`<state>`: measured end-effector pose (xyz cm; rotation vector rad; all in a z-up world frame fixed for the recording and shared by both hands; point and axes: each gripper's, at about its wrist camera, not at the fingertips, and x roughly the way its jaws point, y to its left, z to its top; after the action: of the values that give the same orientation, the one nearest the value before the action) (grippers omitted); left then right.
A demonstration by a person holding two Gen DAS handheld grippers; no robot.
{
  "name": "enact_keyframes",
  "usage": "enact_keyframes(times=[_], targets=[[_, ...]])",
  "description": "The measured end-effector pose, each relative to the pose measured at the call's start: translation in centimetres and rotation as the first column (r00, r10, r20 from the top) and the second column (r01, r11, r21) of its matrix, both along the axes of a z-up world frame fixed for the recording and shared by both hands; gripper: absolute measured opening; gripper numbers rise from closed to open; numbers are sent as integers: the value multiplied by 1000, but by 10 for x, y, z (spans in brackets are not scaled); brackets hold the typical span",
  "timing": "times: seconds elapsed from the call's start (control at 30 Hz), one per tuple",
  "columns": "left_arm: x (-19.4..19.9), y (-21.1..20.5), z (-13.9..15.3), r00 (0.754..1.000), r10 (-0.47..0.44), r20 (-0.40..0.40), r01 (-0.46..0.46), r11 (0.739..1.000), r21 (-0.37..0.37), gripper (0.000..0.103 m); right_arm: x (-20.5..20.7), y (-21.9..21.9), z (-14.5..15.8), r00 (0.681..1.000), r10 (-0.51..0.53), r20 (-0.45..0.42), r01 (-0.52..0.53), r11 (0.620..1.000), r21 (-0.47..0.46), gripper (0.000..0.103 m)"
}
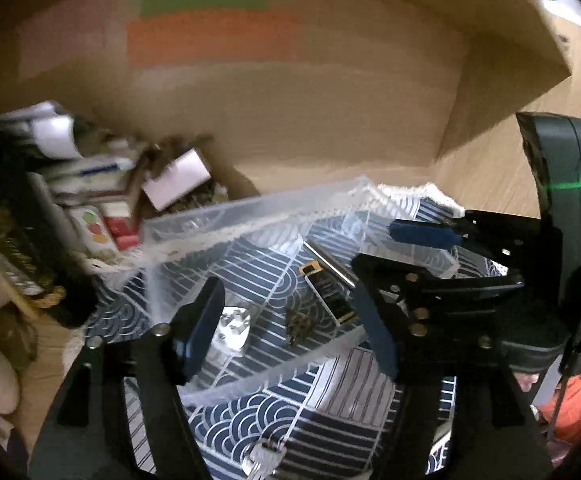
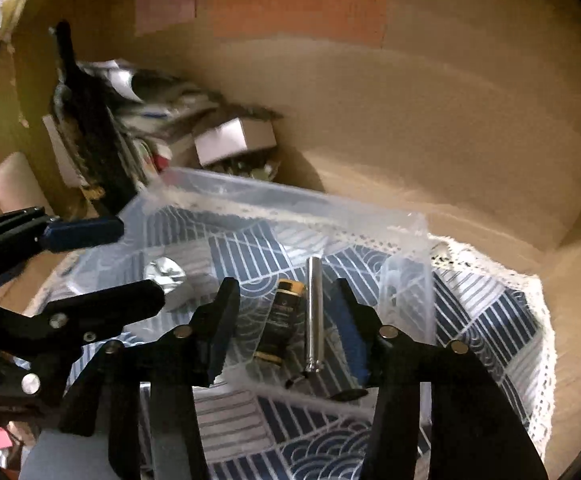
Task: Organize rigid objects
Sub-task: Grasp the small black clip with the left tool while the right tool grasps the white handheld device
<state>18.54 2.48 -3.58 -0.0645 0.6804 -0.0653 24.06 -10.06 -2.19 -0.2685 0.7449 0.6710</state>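
We hold both hand-held grippers wide open and empty over the clear bin (image 2: 402, 240): the right hand-held gripper (image 2: 286, 320) straddles the battery (image 2: 280, 326) and metal tube (image 2: 313, 312) inside it. Closing now might pinch both together.

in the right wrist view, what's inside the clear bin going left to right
silvery foil-like lump → black and gold battery → silver metal tube, all lying in the clear plastic bin, with the battery and tube between the open fingers of the right claw.
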Motion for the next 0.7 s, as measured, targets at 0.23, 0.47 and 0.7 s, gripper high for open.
enact_keyframes(times=[0.23, 0.47, 0.7], targets=[[-52, 8, 8, 998, 48, 42, -49, 999, 20, 90, -46, -14, 12, 999, 31, 42, -33, 999, 34, 56], [-100, 24, -12, 995, 104, 5, -105, 994, 38, 90, -89, -15, -9, 997, 80, -4, -80, 996, 38, 61], [-135, 28, -50, 989, 122, -80, -118, 992, 49, 90, -114, -3, -46, 978, 162, -130, -159, 987, 28, 64]])
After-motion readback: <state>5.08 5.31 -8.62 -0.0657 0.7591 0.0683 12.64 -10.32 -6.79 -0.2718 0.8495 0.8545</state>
